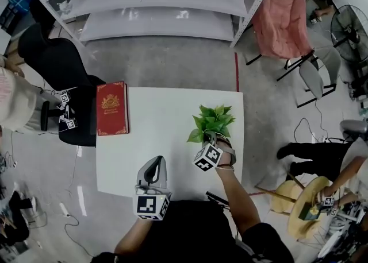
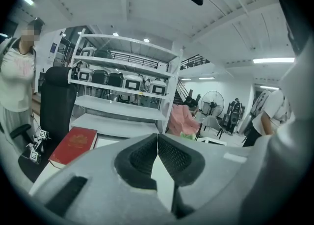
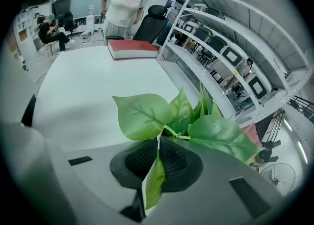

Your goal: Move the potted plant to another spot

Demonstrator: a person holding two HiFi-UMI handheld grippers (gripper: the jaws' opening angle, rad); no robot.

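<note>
The potted plant [image 1: 210,121] shows as a tuft of green leaves over the right part of the white table [image 1: 161,141]; its pot is hidden under my right gripper [image 1: 214,140]. In the right gripper view the jaws of that gripper [image 3: 158,143] are shut on the plant's stem, with one leaf [image 3: 155,180] hanging between the pads and broad leaves [image 3: 142,116] spreading just beyond them. Whether the pot rests on the table cannot be told. My left gripper [image 1: 154,167] hovers near the table's front edge, its jaws [image 2: 157,140] shut with nothing between them.
A red book [image 1: 112,107] lies at the table's left edge. A black office chair [image 1: 63,66] and a standing person [image 1: 14,104] are to the left. Metal shelving [image 1: 155,3] runs behind the table, a pink chair [image 1: 282,20] stands at back right, and a seated person [image 1: 322,155] is at right.
</note>
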